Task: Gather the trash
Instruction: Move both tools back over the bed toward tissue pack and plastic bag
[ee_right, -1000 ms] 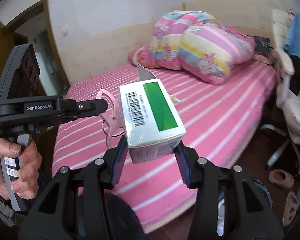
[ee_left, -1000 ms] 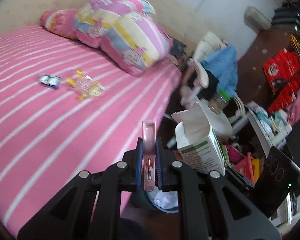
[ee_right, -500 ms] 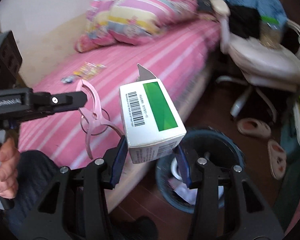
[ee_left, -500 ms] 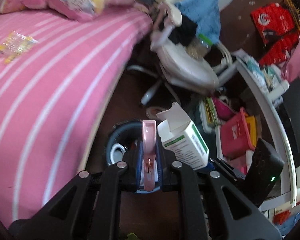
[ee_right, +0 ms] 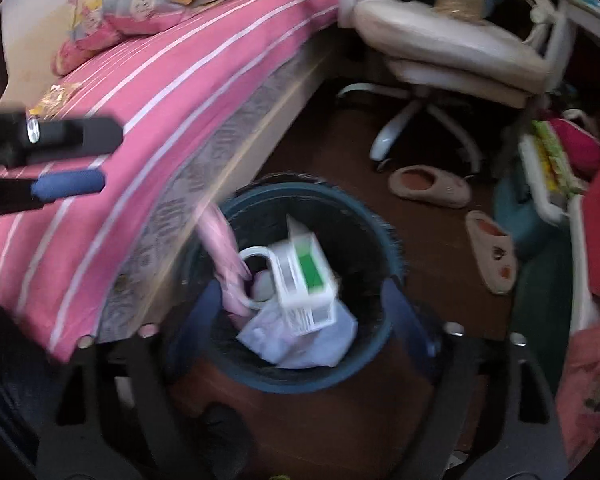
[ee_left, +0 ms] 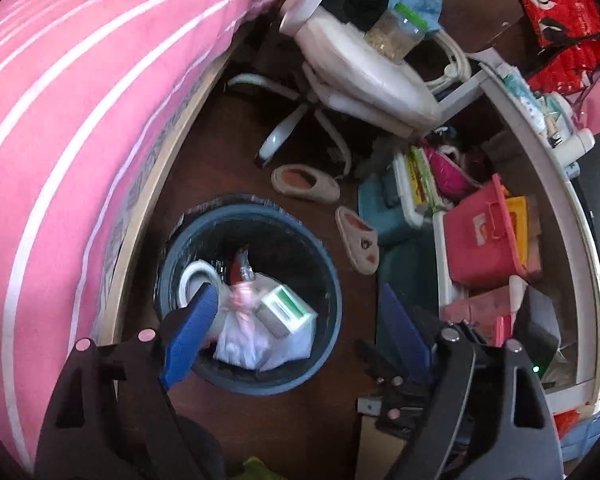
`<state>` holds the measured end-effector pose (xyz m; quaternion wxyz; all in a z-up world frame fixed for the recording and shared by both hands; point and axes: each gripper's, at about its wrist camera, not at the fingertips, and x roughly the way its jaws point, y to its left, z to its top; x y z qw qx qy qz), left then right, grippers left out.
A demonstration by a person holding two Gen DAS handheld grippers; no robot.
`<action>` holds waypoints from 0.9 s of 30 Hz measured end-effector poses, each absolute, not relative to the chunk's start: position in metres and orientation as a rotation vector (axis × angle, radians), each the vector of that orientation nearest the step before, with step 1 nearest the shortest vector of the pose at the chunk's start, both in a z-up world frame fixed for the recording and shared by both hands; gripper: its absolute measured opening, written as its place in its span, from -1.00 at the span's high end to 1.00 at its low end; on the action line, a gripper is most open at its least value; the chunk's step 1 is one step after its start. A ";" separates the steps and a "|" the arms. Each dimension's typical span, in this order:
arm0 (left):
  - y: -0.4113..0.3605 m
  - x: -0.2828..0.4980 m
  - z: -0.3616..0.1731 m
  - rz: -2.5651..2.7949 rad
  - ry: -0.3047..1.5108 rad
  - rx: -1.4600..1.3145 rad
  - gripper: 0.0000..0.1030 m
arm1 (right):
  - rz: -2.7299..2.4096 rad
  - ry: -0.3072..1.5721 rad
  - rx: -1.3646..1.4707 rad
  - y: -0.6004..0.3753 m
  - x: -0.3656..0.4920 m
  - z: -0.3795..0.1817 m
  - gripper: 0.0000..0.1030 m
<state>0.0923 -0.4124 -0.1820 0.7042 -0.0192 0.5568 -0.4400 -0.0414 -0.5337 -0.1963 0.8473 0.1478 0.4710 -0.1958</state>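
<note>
The white and green box point(ee_right: 304, 284) is sitting inside the round blue bin point(ee_right: 384, 344), on top of a white plastic bag point(ee_right: 300, 344). In the right wrist view the box looks blurry and is tipped on its side. In the left wrist view the same box point(ee_left: 286, 310) is lying on the bag point(ee_left: 244, 340) near the middle of the bin point(ee_left: 332, 276). The pink clip point(ee_right: 224, 264) is in the bin too, leaning by the left wall, and it is blurry. A white roll of tape point(ee_left: 198, 280) is lying in the bin beside the bag.

The right gripper point(ee_right: 296, 320) is pointing down over the bin. Its jaws have just been opening and are standing wide apart, with nothing pinched between them. The left gripper point(ee_left: 296, 332) is also pointing down at the bin. Its jaws have just been opening and are wide too, holding nothing. One blue pad point(ee_left: 190, 334) is showing clearly at the left.

The bin is standing on the dark floor point(ee_left: 300, 420), just beside the pink striped bed point(ee_left: 60, 120). Two slippers point(ee_left: 304, 184) are lying on the floor near the bin. A white chair point(ee_left: 364, 76) is standing farther back, with a jar point(ee_left: 396, 36) on its seat. A pink box point(ee_left: 480, 236) is sitting at the right among other things.
</note>
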 end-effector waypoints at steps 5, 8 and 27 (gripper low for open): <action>-0.394 0.101 -0.165 -0.947 1.192 -0.107 -0.57 | -0.386 0.948 0.331 -0.529 -0.040 -0.185 -0.68; -0.373 0.110 -0.151 -0.917 1.158 -0.200 -0.58 | -0.333 0.872 0.322 -0.516 -0.030 -0.160 -0.68; -0.080 0.271 -0.093 -0.518 0.935 -0.649 -0.70 | 0.070 0.699 0.164 -0.337 0.211 -0.060 -0.81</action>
